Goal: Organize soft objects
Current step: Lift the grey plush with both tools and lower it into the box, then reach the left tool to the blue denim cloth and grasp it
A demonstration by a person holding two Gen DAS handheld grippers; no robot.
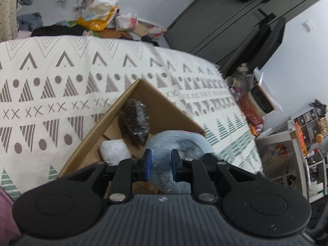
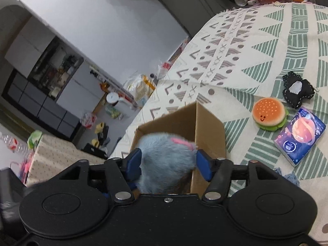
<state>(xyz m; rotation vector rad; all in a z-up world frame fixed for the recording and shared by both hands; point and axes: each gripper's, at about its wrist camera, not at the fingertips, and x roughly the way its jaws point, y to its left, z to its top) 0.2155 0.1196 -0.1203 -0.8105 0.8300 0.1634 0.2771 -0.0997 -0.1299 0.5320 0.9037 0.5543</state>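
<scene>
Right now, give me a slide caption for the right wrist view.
Right claw lowers blue plush into cardboard box; burger toy waits nearby.

- Left wrist view looks steeply down, close over the cardboard box (image 1: 131, 110).
- Right wrist view faces the same box from its opposite side, equally close.

Lower part of blue plush (image 2: 164, 160) is hidden behind right hand-held gripper (image 2: 169, 165) body. Cardboard box (image 1: 131, 102) base is cut off by left hand-held gripper (image 1: 161, 165). Dark wrapped item (image 1: 135, 123) in box is blurred, unidentifiable. Shelf contents (image 2: 55, 75) too small to tell.
</scene>
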